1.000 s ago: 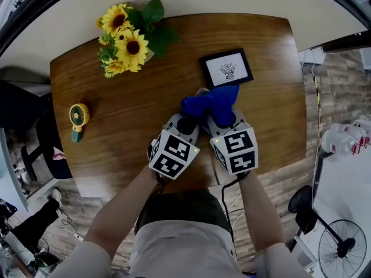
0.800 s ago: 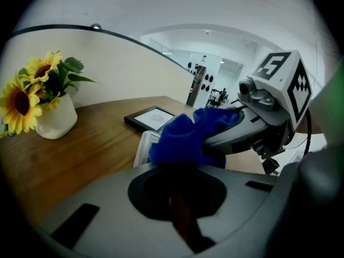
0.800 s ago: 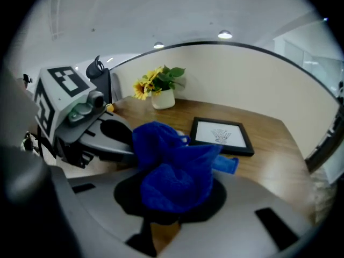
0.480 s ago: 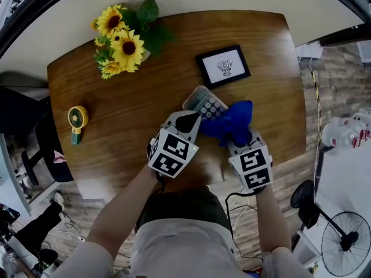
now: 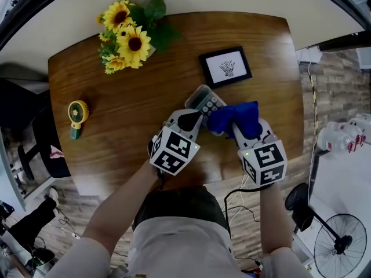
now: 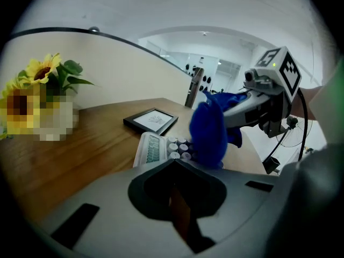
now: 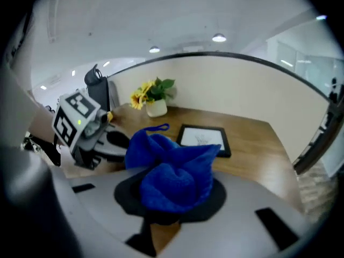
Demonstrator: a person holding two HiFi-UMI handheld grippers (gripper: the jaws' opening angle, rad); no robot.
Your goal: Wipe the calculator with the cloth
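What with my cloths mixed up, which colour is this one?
Blue; the cloth shows best in the right gripper view.

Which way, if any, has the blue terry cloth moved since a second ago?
Yes. The blue terry cloth slid right and nearer the person, away from the black picture frame, uncovering the grey calculator.

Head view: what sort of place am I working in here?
Likely an office or lab corner staged as a desk. A wooden table holds a calculator, a framed picture and sunflowers, and a floor fan stands on the floor beside it.
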